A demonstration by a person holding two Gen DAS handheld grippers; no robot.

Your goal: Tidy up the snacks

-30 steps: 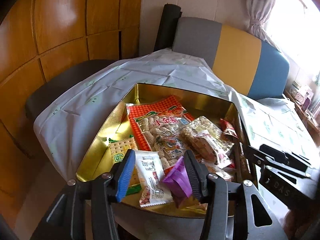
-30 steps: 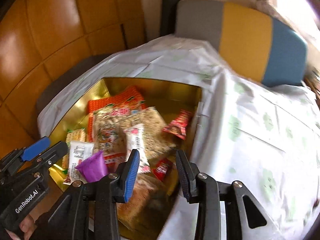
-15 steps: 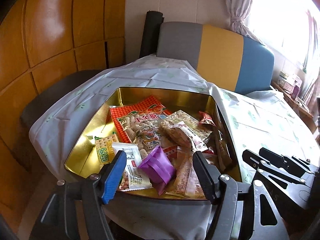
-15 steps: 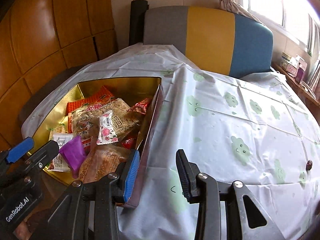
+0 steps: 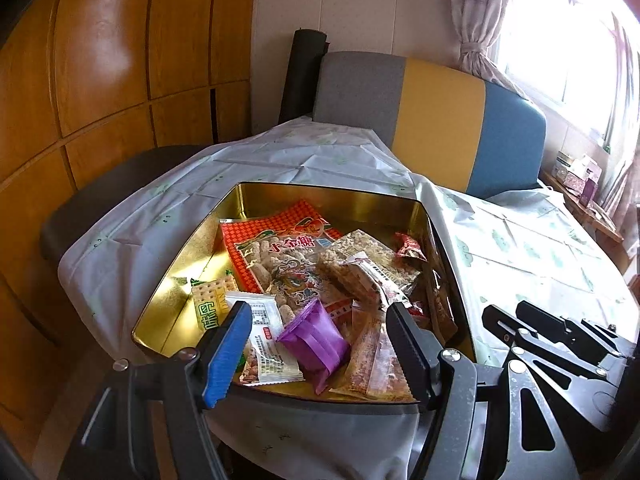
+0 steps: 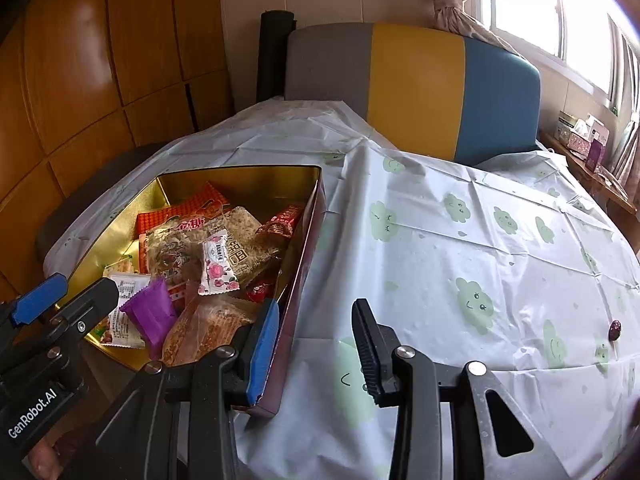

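Observation:
A gold tin [image 5: 320, 198] on the table holds several snack packs. Among them are a red checkered bag [image 5: 276, 232], a cracker pack [image 5: 210, 304], a white packet [image 5: 270, 344] and a purple packet [image 5: 314, 340]. My left gripper [image 5: 316, 354] hovers at the tin's near edge, open, with the purple packet lying loose below the gap, untouched. In the right wrist view the tin [image 6: 240, 182] is at the left and the purple packet [image 6: 150, 312] lies inside. My right gripper [image 6: 314, 354] is open and empty over the tablecloth, beside the tin's right wall.
The table wears a white tablecloth [image 6: 440, 240] with green cloud prints, and a small dark red bit [image 6: 615, 330] lies at its right. A grey, yellow and blue chair back [image 6: 412, 80] stands behind. Wooden panels [image 5: 120, 80] fill the left. A window shelf with boxes [image 6: 584, 136] is at the right.
The left jaws widened and let go of the purple packet, which now lies in the tin. The right gripper swung right, from over the tin to over the tablecloth.

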